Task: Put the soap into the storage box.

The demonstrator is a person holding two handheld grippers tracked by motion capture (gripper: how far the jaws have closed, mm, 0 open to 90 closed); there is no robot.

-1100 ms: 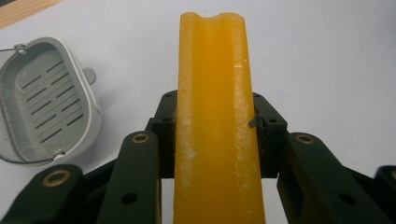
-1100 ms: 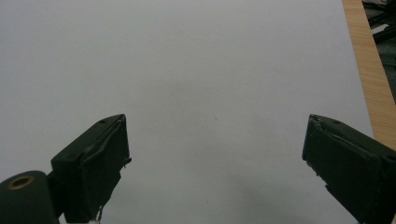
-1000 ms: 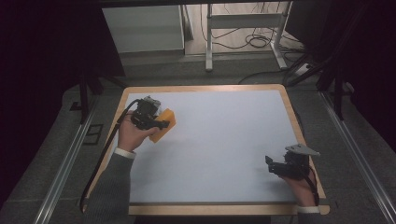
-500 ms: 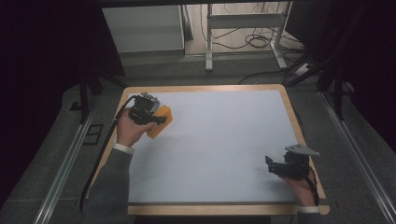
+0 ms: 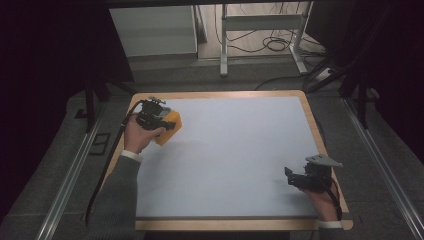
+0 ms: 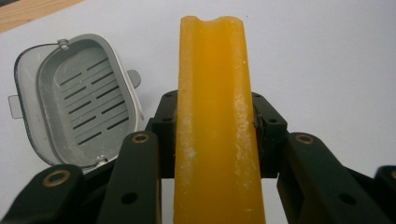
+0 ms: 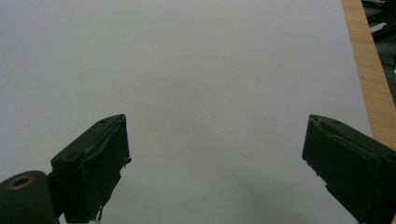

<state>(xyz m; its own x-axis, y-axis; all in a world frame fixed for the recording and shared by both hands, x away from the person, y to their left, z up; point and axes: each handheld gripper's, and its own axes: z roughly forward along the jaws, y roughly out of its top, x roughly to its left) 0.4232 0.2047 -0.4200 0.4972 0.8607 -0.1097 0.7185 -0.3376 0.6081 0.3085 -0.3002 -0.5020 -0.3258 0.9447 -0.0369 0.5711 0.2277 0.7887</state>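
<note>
Waiting at the near right corner of the counter (image 5: pixel 225 165), the right gripper (image 7: pixel 215 163) hovers with its jaws spread wide and nothing between them, just bare white surface ahead. Over at the far left corner is where the action is: the left gripper (image 5: pixel 156 120) has its jaws clamped on the flat sides of a yellow soap bar (image 6: pixel 215 116), held on edge and sticking out well past the tips. Just beside it, nearer the counter's left edge, lies a grey soap dish (image 6: pixel 77 100), open, slotted tray facing up. My read: the bar is headed for that dish. To do it well, swing across until the bar sits over the slots, tip it flat, lower it until it touches, then open the jaws gently so nothing skids.
</note>
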